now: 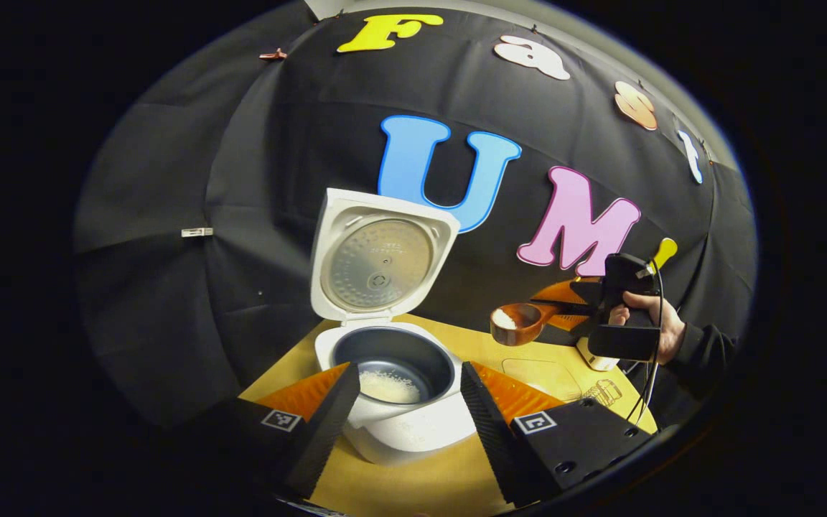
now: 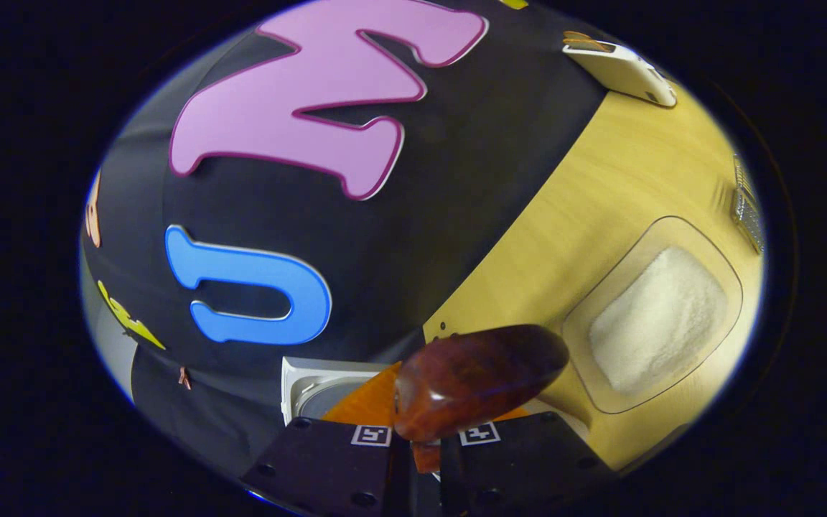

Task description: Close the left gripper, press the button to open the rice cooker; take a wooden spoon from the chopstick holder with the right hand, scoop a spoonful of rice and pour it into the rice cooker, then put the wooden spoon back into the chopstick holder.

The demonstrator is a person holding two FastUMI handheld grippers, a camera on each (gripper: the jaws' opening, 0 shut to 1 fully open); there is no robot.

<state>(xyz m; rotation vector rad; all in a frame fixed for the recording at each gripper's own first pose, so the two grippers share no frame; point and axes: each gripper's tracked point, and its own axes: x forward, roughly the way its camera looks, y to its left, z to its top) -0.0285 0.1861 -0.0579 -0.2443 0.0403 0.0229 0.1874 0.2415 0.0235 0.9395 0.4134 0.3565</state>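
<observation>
The white rice cooker (image 1: pixel 413 431) stands open on the wooden table with its lid (image 1: pixel 374 255) upright, and some rice lies in the dark inner pot (image 1: pixel 392 384). My left gripper (image 1: pixel 410 370) is open just in front of it, one finger on each side of the pot. To the right, a hand holds my right gripper (image 1: pixel 571 305), which is shut on the handle of the wooden spoon (image 1: pixel 517 323). The spoon carries a little rice and hangs above the table, right of the cooker. In the right gripper view, the spoon's bowl (image 2: pixel 478 380) sticks out past the shut gripper (image 2: pixel 417 445).
A clear shallow container of rice (image 2: pixel 654 316) sits on the table (image 2: pixel 600 187). A white holder-like object (image 2: pixel 622 72) stands farther off, and a small metallic item (image 2: pixel 747 208) lies at the edge. The person's dark sleeve (image 1: pixel 701 352) is at the right.
</observation>
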